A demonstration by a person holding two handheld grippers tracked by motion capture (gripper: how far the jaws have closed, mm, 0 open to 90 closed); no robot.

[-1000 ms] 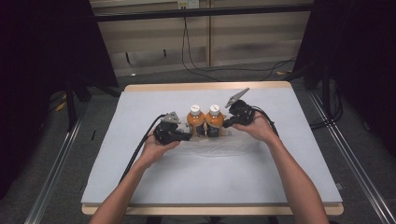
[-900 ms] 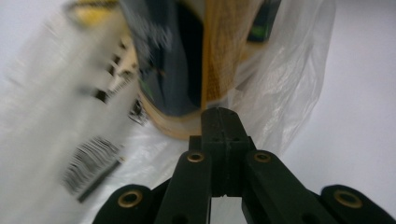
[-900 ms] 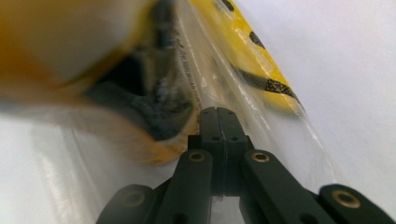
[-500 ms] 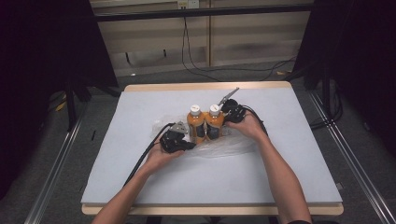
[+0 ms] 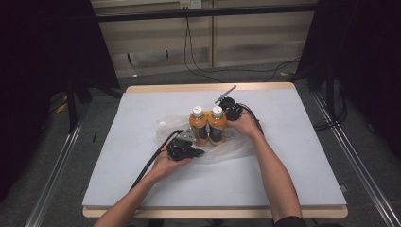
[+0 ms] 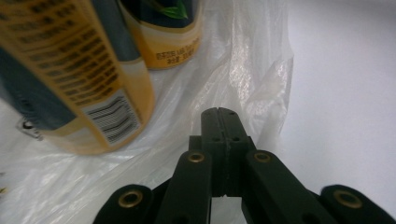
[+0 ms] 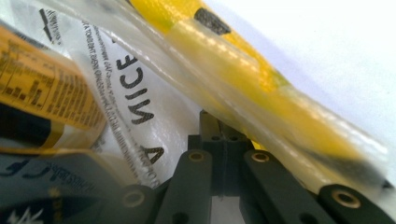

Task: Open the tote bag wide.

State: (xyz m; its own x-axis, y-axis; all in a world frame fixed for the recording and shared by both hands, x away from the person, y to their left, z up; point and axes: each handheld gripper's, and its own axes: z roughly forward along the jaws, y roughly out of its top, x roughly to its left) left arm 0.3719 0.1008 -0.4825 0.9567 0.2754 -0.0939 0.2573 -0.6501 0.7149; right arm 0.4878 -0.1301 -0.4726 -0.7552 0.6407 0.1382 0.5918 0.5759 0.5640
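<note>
While both pairs of jaws are kept pressed together on the clear plastic bag (image 5: pixel 236 146), the left gripper (image 5: pixel 187 150) has been drawn back toward the desk's near edge since the earlier frame. The right gripper (image 5: pixel 231 109) is held beside the two orange bottles (image 5: pixel 208 125), which are stood upright on the bag near the desk's middle.

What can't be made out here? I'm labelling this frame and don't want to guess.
- Bottle labels: too small in the high view; blurred and cut off by the edge in the left gripper view.
- Right hand-held gripper tips: veiled by the plastic bag, so any pinch on it is unclear.
- Yellow item: blurred, behind film.
</note>
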